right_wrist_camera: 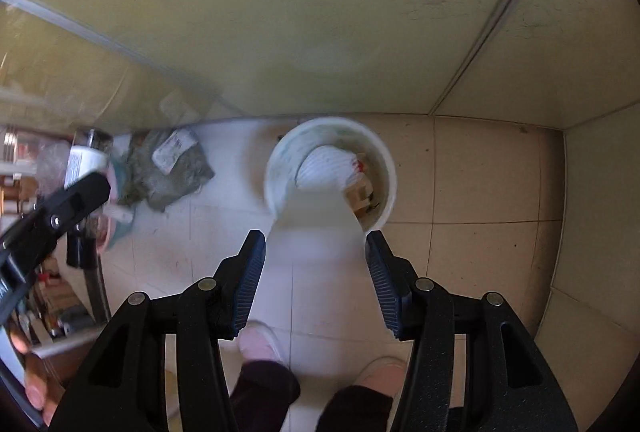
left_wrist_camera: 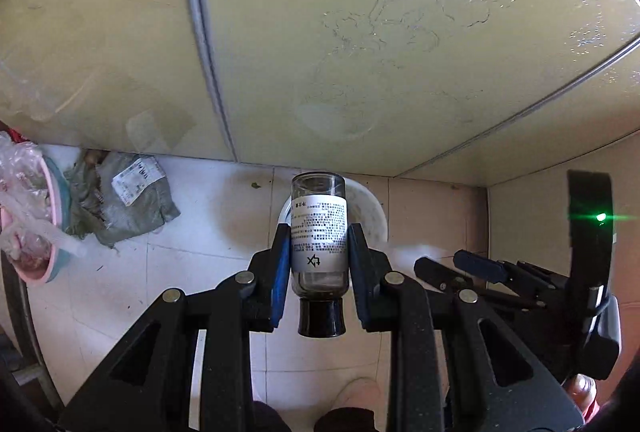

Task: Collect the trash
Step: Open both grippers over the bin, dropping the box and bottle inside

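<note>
The left gripper (left_wrist_camera: 319, 264) is clamped on a small glass bottle (left_wrist_camera: 319, 232), its blue pads pressing the white printed label from both sides; the bottle hangs upside down, with its black cap (left_wrist_camera: 321, 319) toward the camera and its clear base pointing down at the floor. Just past the bottle, a white bucket (left_wrist_camera: 370, 208) peeks out on the tiled floor (left_wrist_camera: 192, 272), close to the pale yellow cabinet doors (left_wrist_camera: 300, 52). The right gripper (right_wrist_camera: 316, 252) holds a blurred white object (right_wrist_camera: 316, 252) between its blue pads, and what exactly it is cannot be made out; it reaches from the jaws toward the bucket (right_wrist_camera: 280, 152), which shows here from above with white wrapping and scraps of trash inside. To the left on the floor lies a crumpled grey-green sack (right_wrist_camera: 176, 168) with a white label, beside a pink basin (left_wrist_camera: 48, 216) stuffed with clear plastic. At the bottom edge of the right wrist view, the person's pink slippers (right_wrist_camera: 260, 346) and dark trouser legs stand on the tiles.
</note>
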The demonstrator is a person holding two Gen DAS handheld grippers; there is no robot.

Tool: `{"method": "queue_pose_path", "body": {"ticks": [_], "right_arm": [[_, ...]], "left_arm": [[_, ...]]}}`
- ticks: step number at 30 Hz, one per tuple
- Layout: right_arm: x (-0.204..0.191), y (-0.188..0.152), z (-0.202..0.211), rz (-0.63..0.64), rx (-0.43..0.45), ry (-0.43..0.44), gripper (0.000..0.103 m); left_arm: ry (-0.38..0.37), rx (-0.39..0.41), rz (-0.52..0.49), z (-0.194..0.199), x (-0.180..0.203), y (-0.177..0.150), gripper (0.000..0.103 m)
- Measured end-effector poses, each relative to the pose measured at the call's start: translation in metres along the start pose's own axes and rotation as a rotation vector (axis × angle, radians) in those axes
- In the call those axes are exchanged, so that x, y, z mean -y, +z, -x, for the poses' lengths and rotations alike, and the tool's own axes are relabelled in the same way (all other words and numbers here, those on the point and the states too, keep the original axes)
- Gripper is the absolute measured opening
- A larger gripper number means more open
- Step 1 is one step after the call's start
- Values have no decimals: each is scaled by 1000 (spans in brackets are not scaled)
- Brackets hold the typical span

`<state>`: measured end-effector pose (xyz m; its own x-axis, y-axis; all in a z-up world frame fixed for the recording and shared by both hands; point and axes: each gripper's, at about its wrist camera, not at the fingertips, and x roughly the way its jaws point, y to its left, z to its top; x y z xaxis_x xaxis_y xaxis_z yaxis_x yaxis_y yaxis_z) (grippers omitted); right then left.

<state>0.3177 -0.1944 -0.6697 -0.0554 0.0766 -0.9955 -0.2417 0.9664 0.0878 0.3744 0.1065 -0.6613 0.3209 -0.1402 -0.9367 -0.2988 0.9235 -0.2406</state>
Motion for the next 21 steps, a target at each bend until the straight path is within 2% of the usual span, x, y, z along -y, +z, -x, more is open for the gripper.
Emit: {"method": "queue_pose_path", "body": {"ticks": [5, 8, 10, 13, 17, 21], "right_arm": [[24, -3, 27, -57, 69, 44, 54], [30, -6, 41, -63, 86, 34, 54], [29, -2, 46, -63, 92, 20, 54], [28, -4, 61, -67, 108, 23, 54], [21, -5, 80, -65, 133, 12, 54], [11, -3, 99, -66, 153, 21, 54]], "left_arm": [[-24, -10, -17, -13, 8, 5, 27], [-36, -11, -21, -15, 15, 7, 28], [-44, -26, -7, -17, 18, 9, 35], [-54, -40, 7, -18, 19, 12, 36], [-33, -34, -12, -2, 27, 11, 36], [-29, -13, -33, 35, 34, 14, 36]]}}
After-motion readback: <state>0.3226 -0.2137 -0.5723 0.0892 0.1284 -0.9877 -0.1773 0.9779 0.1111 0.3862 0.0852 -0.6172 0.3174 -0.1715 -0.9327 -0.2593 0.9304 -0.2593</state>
